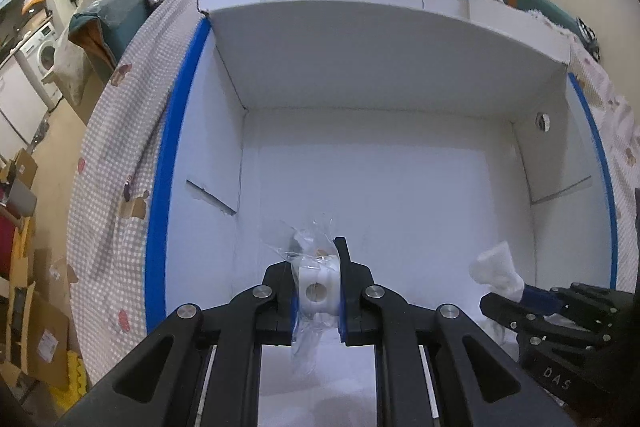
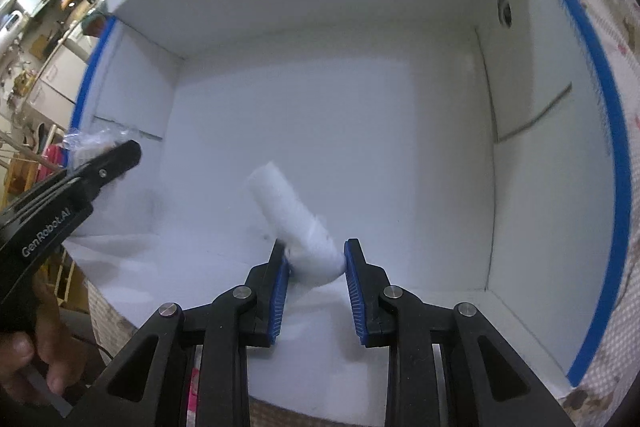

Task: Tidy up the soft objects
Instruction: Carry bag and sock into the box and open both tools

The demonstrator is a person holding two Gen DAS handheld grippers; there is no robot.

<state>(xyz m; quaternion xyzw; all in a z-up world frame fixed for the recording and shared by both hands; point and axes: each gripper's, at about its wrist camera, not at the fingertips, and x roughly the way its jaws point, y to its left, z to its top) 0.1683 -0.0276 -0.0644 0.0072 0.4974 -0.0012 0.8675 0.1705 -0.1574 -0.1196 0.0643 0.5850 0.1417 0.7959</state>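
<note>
White roll (image 2: 296, 223) between right gripper (image 2: 316, 259) fingers, loosely pinched, long axis slanting toward box (image 2: 540, 75) back-left corner. Left gripper (image 1: 316, 291) clamps bagged white item (image 1: 318, 287), near box left wall.

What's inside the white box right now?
The white box floor shows bare; both loads hang above it: left gripper clamps a plastic-wrapped white item, right gripper a white roll.
</note>
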